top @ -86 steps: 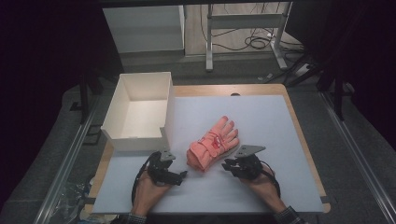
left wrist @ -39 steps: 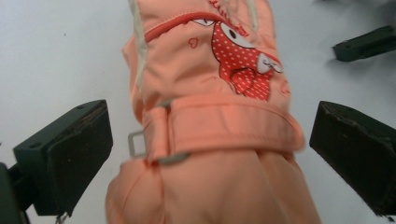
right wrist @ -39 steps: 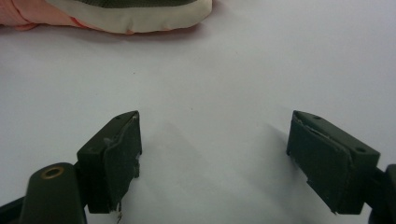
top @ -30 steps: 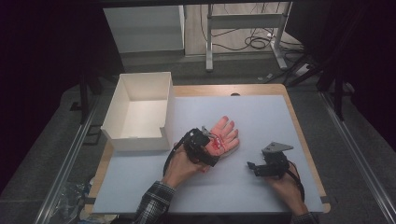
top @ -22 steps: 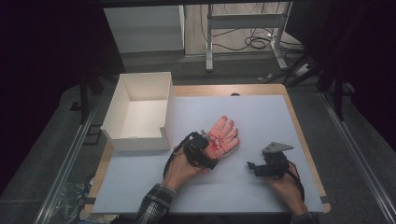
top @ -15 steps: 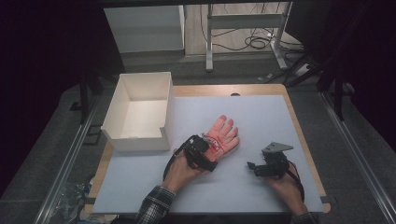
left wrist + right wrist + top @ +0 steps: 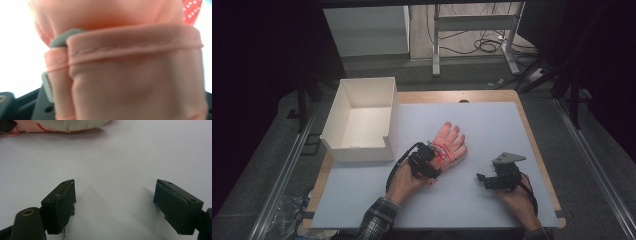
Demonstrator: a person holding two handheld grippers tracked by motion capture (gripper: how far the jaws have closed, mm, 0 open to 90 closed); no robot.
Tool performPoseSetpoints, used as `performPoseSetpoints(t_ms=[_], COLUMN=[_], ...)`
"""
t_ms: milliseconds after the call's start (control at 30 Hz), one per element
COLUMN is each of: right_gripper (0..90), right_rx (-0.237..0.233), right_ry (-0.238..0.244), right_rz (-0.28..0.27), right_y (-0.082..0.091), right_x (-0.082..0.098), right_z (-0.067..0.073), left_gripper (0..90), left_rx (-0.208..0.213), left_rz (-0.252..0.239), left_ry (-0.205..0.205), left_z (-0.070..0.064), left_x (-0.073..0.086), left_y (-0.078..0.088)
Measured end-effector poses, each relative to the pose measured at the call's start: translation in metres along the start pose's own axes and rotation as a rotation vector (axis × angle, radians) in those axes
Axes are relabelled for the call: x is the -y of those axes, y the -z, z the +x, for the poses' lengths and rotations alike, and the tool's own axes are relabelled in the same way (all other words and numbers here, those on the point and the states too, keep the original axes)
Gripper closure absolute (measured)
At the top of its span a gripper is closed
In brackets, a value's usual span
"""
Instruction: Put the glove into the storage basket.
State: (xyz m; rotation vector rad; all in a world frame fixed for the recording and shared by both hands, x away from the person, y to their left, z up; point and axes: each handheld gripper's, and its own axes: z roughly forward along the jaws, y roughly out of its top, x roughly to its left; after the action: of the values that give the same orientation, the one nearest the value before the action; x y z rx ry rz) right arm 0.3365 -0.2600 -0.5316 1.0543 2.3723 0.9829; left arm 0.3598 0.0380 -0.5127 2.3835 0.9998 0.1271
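Note:
A pink glove [image 7: 452, 142] with red trim lies flat on the white mat, fingers pointing away from me. My left gripper [image 7: 434, 159] sits at its cuff. Its jaws have just been closing, and the cuff fabric [image 7: 135, 62] is bunched between them, with a grey pad [image 7: 60, 40] pressing into the fold. My right gripper [image 7: 482, 179] rests on the mat to the right of the glove, apart from it. Its jaws [image 7: 115, 197] stand wide open over bare mat, and the glove's edge [image 7: 62, 125] lies farther off at the top of the right gripper view.
An open white box [image 7: 362, 149] stands at the table's left, close to the left hand. The white mat [image 7: 492, 125] covers most of the wooden table. Beyond the far edge are desk legs and cables on the floor.
Since the oldest frame the right gripper has drawn away to the right of the glove. The left gripper has come onto the cuff and settled slightly nearer to me.

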Motion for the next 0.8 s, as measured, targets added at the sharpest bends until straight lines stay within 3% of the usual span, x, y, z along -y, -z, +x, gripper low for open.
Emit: performPoseSetpoints(t_ms=[100,433,800], right_gripper=[18.1,18.1,18.1], right_rx=[0.000,0.000,-0.001], right_ry=[0.000,0.000,-0.001], right_rz=[0.000,0.000,-0.001], right_y=[0.000,0.000,0.000], right_x=[0.000,0.000,0.000], right_z=[0.000,0.000,0.000], left_gripper=[46.4,50.1,49.9], left_rx=[0.019,0.014,-0.016], left_rz=[-0.027,-0.046,-0.058], left_ry=[0.003,-0.002,0.023], left_z=[0.003,0.003,0.009], left_x=[0.003,0.001,-0.016], left_y=[0.002,0.010,0.029])
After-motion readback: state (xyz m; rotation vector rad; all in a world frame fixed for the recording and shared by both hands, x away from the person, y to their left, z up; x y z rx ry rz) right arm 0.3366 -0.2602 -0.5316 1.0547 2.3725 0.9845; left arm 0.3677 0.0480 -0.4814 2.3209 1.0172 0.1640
